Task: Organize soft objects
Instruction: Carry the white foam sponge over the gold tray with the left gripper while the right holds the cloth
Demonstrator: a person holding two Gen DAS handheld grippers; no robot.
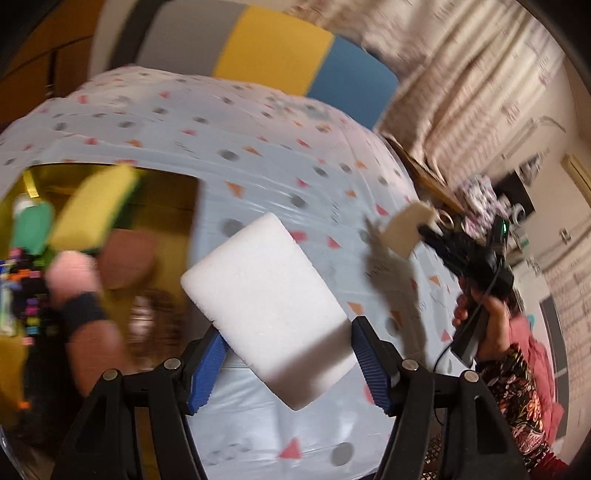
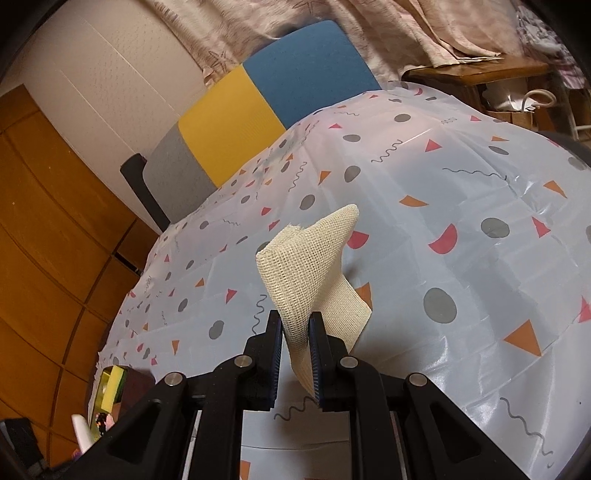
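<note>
Left gripper (image 1: 288,363) clamps a white foam sponge (image 1: 266,291), the gold storage box (image 1: 168,206) immediately left; right gripper (image 2: 295,354) pinches a cream mesh cloth (image 2: 310,269).

Both our grippers are clamped shut.
Our left gripper (image 1: 288,363) grips a sponge (image 1: 264,314); our right gripper (image 2: 295,354) pinches a cloth (image 2: 314,273).

A pale plastic tablecloth (image 2: 424,236) printed with grey dots, orange and pink triangles and squiggles covered the table. Behind it stood a chair back (image 2: 258,110) in grey, yellow and blue panels. Beige patterned curtains (image 2: 332,26) hung beyond, beside a cream wall (image 2: 110,74). Wooden cabinet doors (image 2: 40,221) filled the left side, and a wooden side table (image 2: 476,74) stood at the right. The light was warm and indoor.
</note>
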